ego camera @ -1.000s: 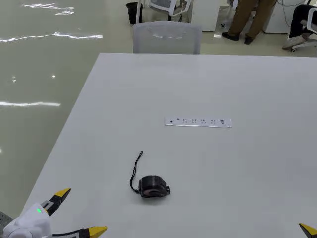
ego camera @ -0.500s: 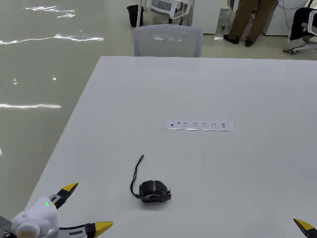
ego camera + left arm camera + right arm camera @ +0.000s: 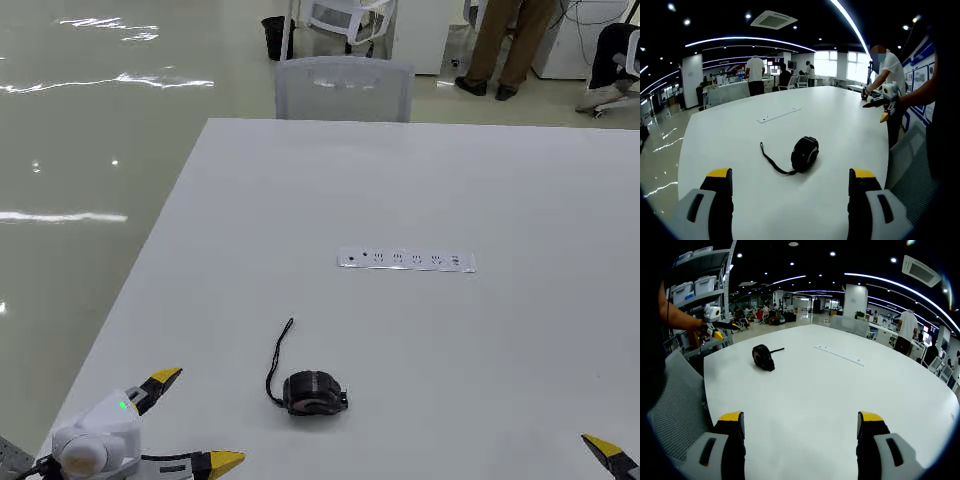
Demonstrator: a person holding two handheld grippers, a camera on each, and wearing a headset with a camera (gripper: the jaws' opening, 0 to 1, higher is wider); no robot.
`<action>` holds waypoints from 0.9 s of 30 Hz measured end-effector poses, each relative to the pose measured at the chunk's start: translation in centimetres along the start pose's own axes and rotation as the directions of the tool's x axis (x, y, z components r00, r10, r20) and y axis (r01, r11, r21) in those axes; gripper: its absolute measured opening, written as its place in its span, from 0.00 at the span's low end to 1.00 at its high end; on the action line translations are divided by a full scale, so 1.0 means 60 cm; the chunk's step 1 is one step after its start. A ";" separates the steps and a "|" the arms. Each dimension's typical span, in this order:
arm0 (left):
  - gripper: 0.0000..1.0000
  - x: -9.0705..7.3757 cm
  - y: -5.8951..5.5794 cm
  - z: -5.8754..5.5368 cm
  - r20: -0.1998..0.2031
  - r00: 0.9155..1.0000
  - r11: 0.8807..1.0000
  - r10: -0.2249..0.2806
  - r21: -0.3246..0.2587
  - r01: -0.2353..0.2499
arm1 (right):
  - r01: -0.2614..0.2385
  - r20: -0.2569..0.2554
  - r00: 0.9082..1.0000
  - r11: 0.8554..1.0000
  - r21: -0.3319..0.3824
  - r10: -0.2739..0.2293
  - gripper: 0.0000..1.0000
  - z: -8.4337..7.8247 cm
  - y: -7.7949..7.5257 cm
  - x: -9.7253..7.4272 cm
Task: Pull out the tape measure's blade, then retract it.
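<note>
White tabletop (image 3: pixel 420 170) spans an open office, with a grey chair (image 3: pixel 345 88) at its far edge and a flat socket strip (image 3: pixel 406 261) near the middle. The black tape measure (image 3: pixel 314 392) lies nearer the person, its wrist strap (image 3: pixel 277 350) trailing toward the strip. The left gripper (image 3: pixel 195 420) hovers near it on its left, jaws wide and not touching. The right gripper (image 3: pixel 800 417), jaws equally wide, is well apart on the other side.

The head view's corner crops the right claw (image 3: pixel 606 451).
</note>
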State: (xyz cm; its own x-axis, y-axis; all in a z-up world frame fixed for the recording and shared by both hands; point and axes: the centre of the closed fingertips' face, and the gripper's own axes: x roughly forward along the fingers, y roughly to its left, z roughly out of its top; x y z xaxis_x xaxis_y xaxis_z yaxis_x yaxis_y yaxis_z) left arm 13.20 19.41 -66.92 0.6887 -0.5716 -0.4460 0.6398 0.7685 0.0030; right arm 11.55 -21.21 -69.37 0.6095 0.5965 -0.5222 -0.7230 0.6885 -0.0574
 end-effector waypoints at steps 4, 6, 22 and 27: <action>0.95 0.006 0.002 0.008 0.007 1.000 1.000 -0.004 0.000 0.004 | -0.006 0.005 1.000 1.000 -0.007 0.006 0.96 0.009 -0.001 0.008; 0.95 0.008 -0.001 0.011 0.001 1.000 1.000 -0.009 0.010 0.009 | -0.008 0.008 1.000 1.000 -0.008 0.008 0.96 0.013 -0.002 0.011; 0.93 0.041 -0.004 0.033 -0.023 0.998 0.996 -0.056 0.067 0.057 | -0.065 0.009 0.998 0.997 -0.042 0.066 0.94 0.039 0.015 0.050; 0.92 0.058 -0.013 0.026 -0.048 0.995 0.993 -0.087 0.080 0.091 | -0.091 0.016 0.996 0.994 -0.057 0.092 0.94 0.054 0.024 0.071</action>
State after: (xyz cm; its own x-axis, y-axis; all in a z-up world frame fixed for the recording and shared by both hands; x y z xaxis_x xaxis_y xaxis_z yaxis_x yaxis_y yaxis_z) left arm 15.62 16.36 -67.09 0.6132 -0.6218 -0.4873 0.7249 0.6880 0.0343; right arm 14.14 -16.34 -68.93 0.5458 0.6636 -0.5116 -0.7926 0.6069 -0.0584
